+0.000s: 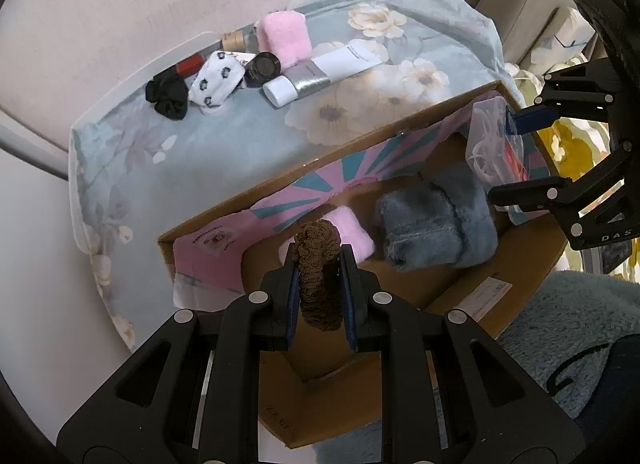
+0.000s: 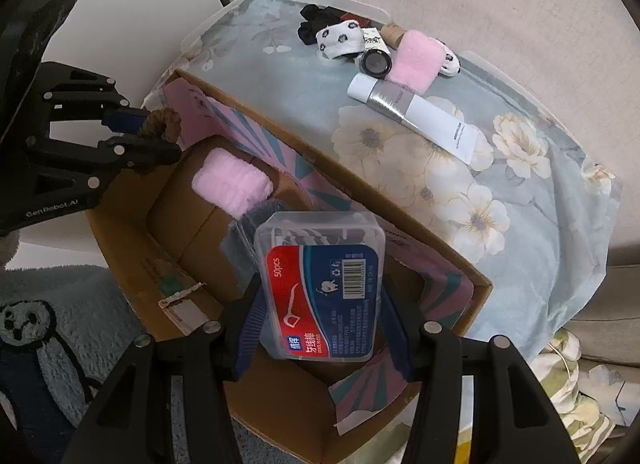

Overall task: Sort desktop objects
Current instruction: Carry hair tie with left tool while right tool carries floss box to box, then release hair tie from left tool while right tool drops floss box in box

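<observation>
A: Status, left hand-held gripper [image 1: 319, 284]?
B: Clamped tight on a brown scrunchie [image 1: 319, 264]. The loop stands on edge between the pads, long axis running out along the fingers. It sits over the near corner of the cardboard box [image 1: 460, 288].

A: Right hand-held gripper [image 2: 320, 304]?
B: Part-way closed, pads pressing both long sides of the clear floss-pick case [image 2: 320, 288]. Long axis of the case runs along the fingers, label face up to the camera, barcode end pointing away. It is above the box opening, near the box's right end.

A: Box contents?
B: A pink fluffy roll [image 2: 232, 184] on the bottom near the far wall, and a blue-grey furry piece [image 1: 436, 224] just beside it, towards the floss case.

A: Outside the box?
B: On the floral-clothed surface [image 1: 224, 144], beyond the box's far wall: a white tube [image 1: 320, 72] with a silver band, lying flat, cap pointing left in the left view. Behind the tube is a second pink roll [image 1: 284, 38], a black round jar [image 1: 262, 68], a white patterned sock [image 1: 216, 78] and a black scrunchie [image 1: 168, 96], all clustered close together.

A: Floor?
B: Blue-grey shaggy rug [image 2: 80, 304] against the box's near side.
</observation>
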A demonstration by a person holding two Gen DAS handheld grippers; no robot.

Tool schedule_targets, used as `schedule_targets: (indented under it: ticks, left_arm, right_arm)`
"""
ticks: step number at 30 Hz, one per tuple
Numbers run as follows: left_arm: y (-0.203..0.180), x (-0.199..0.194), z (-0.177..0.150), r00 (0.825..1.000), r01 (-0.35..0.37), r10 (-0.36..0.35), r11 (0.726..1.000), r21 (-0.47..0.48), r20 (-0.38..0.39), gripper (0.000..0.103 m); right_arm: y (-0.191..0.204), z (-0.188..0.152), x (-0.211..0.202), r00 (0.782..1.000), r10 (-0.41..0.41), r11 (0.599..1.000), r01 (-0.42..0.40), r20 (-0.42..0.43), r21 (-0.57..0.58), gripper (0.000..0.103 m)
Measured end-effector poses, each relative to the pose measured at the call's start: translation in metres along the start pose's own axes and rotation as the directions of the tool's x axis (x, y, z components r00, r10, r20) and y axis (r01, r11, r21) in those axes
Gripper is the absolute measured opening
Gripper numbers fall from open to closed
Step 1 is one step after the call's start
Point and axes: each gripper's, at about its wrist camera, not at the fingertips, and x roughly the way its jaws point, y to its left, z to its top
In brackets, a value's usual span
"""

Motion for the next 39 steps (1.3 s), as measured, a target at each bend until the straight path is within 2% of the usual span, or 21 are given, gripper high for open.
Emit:
schedule_targets:
  ticks: [19, 31, 32, 34, 36, 39]
  left_arm:
    - [0.005, 0.013, -0.007, 0.999, -0.02, 0.021, 1.0, 0.011, -0.05, 0.016]
    - [0.005, 0.013, -0.005, 0.999, -0.006, 0.007, 1.0, 0.011, -0.043, 0.016]
    - [0.005, 0.013, -0.004, 0.999, -0.002, 0.003, 1.0, 0.007, -0.046, 0.017]
    - [0.006, 0.015, -0.002, 0.998, 0.005, -0.005, 1.0, -0.003, -0.063, 0.018]
    - [0.007, 0.019, -0.002, 0.997, -0.004, 0.003, 1.0, -0.007, -0.082, 0.019]
    - [0.007, 0.026, -0.003, 0.994, -0.024, 0.023, 1.0, -0.005, -0.108, 0.021]
  right_arm:
    - [0.005, -0.002, 0.008, 0.999, -0.019, 1.0, 0.018, -0.042, -0.011, 0.05]
    - [0.002, -0.004, 0.014, 0.997, -0.028, 0.999, 0.029, -0.075, 0.013, 0.051]
    - [0.002, -0.004, 0.014, 0.996, -0.026, 1.0, 0.027, -0.08, 0.015, 0.052]
    - [0.002, -0.003, 0.015, 0.996, -0.02, 1.0, 0.022, -0.091, 0.022, 0.064]
    - [0.001, -0.003, 0.015, 0.996, -0.019, 0.999, 0.021, -0.089, 0.024, 0.081]
    - [-0.001, -0.003, 0.013, 0.997, -0.021, 0.999, 0.024, -0.078, 0.038, 0.082]
